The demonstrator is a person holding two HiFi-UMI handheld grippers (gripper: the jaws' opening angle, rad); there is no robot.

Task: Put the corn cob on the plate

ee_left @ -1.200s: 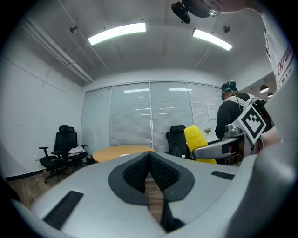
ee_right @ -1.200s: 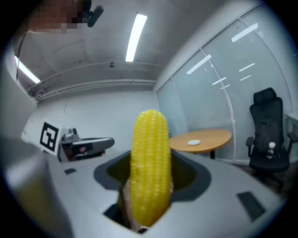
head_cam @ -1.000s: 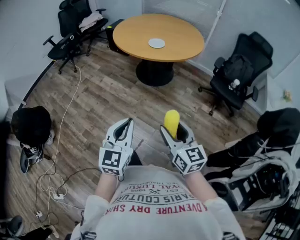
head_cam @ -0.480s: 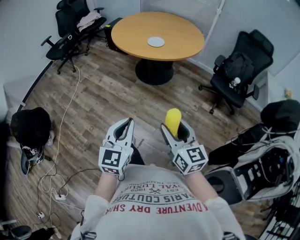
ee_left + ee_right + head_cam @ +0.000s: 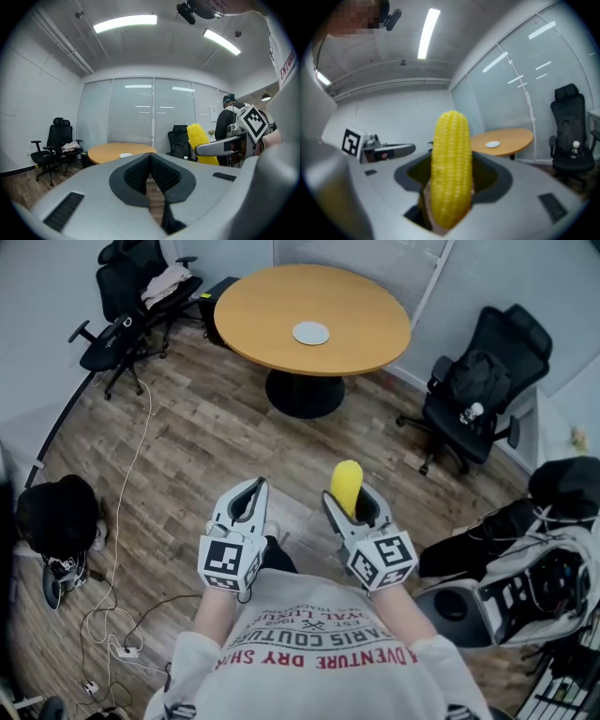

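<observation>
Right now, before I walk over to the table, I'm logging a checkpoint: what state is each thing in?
corn cob: upright, clamped, its tip sticking out past the jaws.
right gripper: shut on the corn cob.
left gripper: shut, jaw tips together, nothing between them.
plate: lying flat on the round table, nothing on it, far from both grippers.
round table: standing, with the plate on its top.
</observation>
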